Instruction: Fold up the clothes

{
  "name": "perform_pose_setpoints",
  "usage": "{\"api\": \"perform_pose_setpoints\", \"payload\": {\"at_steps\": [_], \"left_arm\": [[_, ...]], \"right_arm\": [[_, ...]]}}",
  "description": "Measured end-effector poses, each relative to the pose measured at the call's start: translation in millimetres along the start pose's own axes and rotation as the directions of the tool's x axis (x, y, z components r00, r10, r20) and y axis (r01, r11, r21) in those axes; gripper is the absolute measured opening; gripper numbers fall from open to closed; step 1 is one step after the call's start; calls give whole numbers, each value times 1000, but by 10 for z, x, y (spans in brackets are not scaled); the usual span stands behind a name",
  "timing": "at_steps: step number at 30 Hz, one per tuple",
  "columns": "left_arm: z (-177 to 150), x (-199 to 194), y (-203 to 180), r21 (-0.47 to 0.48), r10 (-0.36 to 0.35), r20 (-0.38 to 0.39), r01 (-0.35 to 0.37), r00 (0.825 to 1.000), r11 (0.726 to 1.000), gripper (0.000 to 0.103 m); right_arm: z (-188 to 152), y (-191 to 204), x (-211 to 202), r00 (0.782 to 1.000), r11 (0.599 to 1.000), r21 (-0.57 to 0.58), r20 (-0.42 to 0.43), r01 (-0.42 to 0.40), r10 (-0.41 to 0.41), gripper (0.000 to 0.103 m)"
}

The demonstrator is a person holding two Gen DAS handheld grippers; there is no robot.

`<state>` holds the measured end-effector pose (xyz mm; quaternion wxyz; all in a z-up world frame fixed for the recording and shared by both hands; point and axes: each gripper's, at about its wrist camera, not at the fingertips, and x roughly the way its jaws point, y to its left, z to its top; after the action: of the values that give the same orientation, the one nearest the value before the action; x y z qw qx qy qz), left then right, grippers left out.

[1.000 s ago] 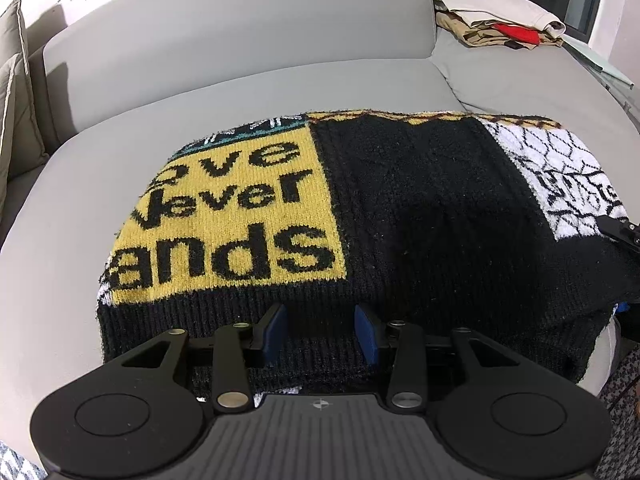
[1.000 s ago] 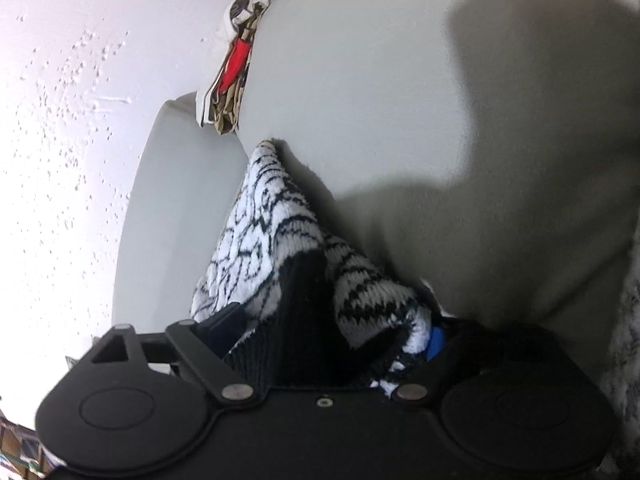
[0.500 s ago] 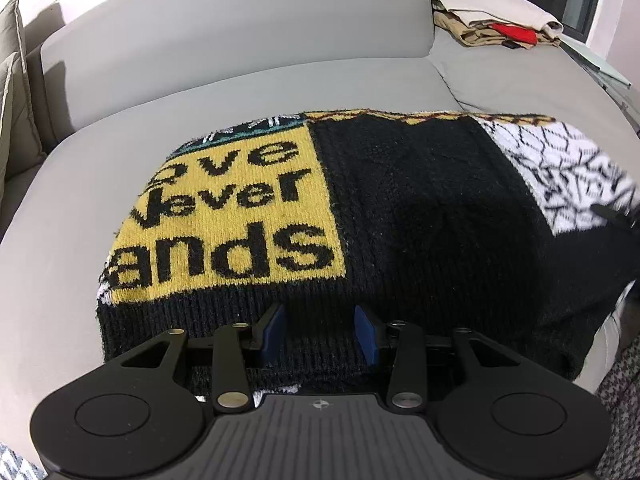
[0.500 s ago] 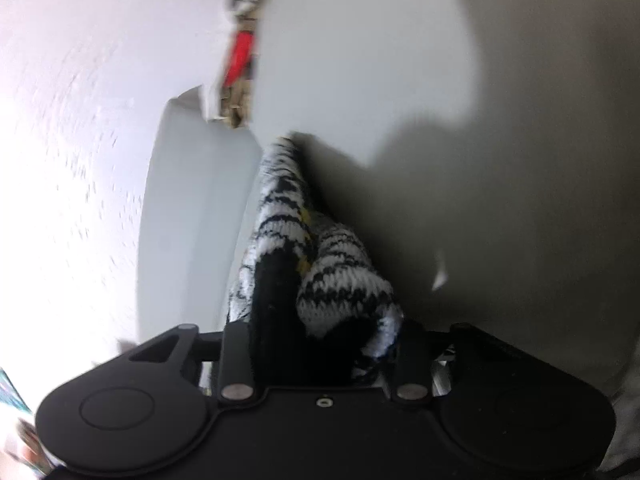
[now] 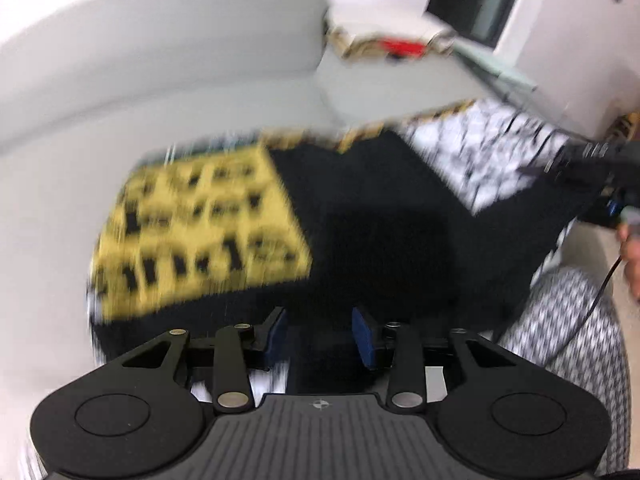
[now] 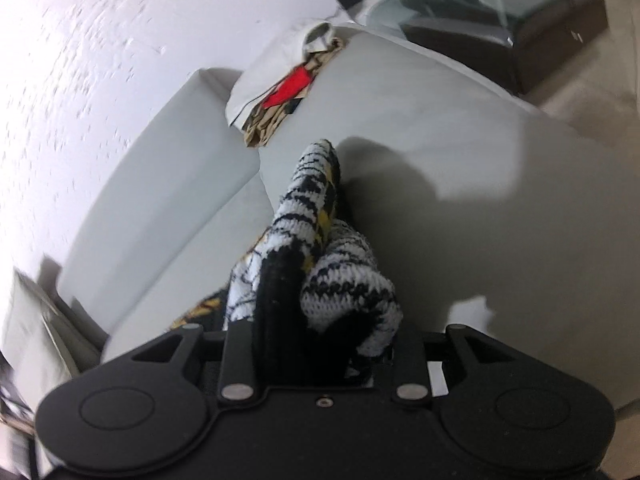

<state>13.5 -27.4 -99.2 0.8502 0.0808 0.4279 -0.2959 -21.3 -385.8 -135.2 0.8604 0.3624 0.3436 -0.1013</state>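
Observation:
A knitted sweater [image 5: 380,232] with a yellow lettered panel, a black middle and a black-and-white patterned side lies on the grey sofa [image 5: 160,92]; the left wrist view is blurred. My left gripper [image 5: 320,334] holds the black hem at the near edge, with sweater cloth between its blue pads. My right gripper [image 6: 320,344] is shut on a bunched black-and-white corner of the sweater [image 6: 320,240] and lifts it off the seat. It also shows at the right edge of the left wrist view [image 5: 600,168].
A pile of folded clothes [image 6: 280,92] with a red piece lies at the far end of the sofa, also in the left wrist view [image 5: 392,44]. A patterned rug [image 5: 576,328] lies beside the sofa. A dark low table [image 6: 560,36] stands beyond it.
Both grippers have lifted and swung. The right one has raised the patterned corner higher off the seat; the left view has tilted and blurred with fast motion.

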Motion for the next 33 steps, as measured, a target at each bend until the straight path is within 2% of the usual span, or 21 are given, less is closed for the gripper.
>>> {"api": "perform_pose_setpoints", "payload": {"at_steps": [2, 5, 6, 8, 11, 15, 18, 21, 25, 28, 30, 33], "left_arm": [[136, 121, -114, 99, -31, 28, 28, 999, 995, 22], [340, 302, -285, 248, -82, 63, 64, 995, 967, 11], [378, 387, -326, 308, -99, 46, 80, 994, 948, 5], [386, 552, -356, 405, -147, -14, 140, 989, 903, 3], [370, 723, -353, 487, -194, -90, 213, 977, 847, 0], [387, 875, -367, 496, -248, -128, 278, 960, 823, 0], [386, 1063, -393, 453, -260, -155, 302, 953, 839, 0], [357, 1130, -469, 443, -221, -140, 261, 965, 858, 0], [286, 730, -172, 351, -204, -64, 214, 977, 912, 0], [233, 430, 51, 276, -185, -9, 181, 983, 944, 13], [198, 230, 199, 224, -170, 28, 160, 985, 961, 26], [100, -93, 487, 135, -135, 80, 123, 988, 983, 27]], "right_arm": [[-49, 38, -11, 1000, 999, -38, 21, 4, -3, 31], [-82, 57, -20, 999, 997, -76, 32, 9, -7, 31], [-84, 63, -25, 999, 996, -84, 32, 7, -4, 31], [-89, 75, -34, 999, 995, -99, 32, 3, 0, 31], [-96, 93, -47, 999, 993, -121, 32, -4, 8, 32], [-108, 231, -22, 999, 986, -167, 30, -6, 11, 32], [-118, 400, 21, 1000, 978, -210, 27, -4, 10, 32], [-132, 573, 70, 1000, 967, -255, 25, 2, 5, 32], [-176, 845, 95, 998, 947, -318, 49, 47, -33, 32], [-198, 1035, 13, 996, 929, -362, 77, 75, -50, 31], [-255, 1196, -19, 993, 907, -406, 98, 107, -73, 31], [-382, 1465, -44, 985, 862, -482, 134, 158, -105, 31]]}}
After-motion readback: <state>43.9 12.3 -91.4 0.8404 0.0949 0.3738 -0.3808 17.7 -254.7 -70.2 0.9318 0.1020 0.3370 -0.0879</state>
